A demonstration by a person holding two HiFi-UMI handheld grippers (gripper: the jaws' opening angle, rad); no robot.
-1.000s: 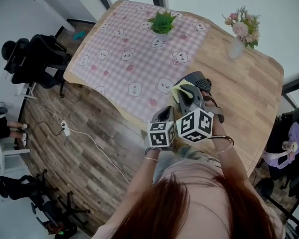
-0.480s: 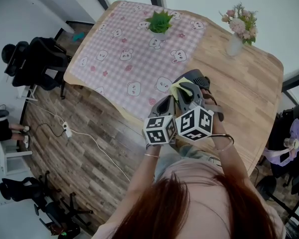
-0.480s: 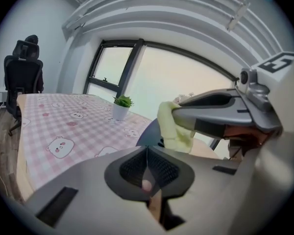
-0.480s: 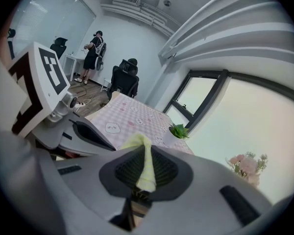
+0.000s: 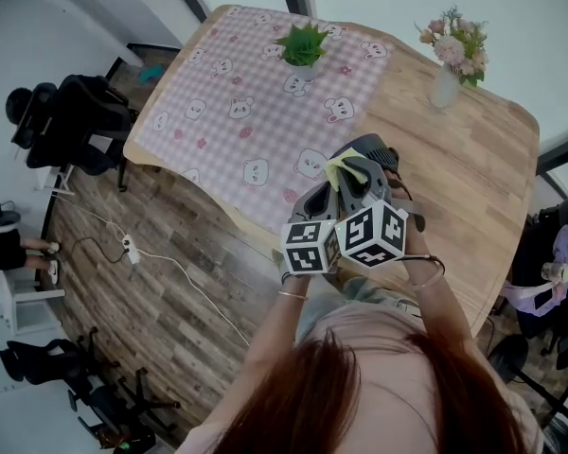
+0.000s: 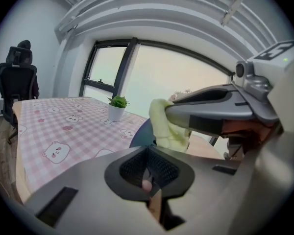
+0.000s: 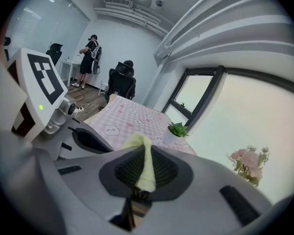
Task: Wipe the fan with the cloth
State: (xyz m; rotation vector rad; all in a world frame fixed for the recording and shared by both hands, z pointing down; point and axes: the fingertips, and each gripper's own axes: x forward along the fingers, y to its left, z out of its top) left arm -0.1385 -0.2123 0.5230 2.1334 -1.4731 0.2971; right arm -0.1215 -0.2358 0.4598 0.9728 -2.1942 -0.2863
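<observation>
1. Wood table (image 5: 473, 159) with checked tablecloth (image 5: 256, 93); both grippers are close together over its near edge.
2. Right gripper (image 7: 146, 174) is clamped on the yellow cloth (image 7: 144, 153). Left gripper (image 6: 148, 168) jaws are together, nothing clearly held.
3. Dark rounded body, probably the fan (image 5: 371, 146), sits just ahead of the cloth; right gripper is nearer.

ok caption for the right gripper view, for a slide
Right tool shut on a yellow cloth, potted plant and flowers beyond

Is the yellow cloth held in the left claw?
No, the cloth is pinched between the closed jaws of the right claw, as the right gripper view shows.
</observation>
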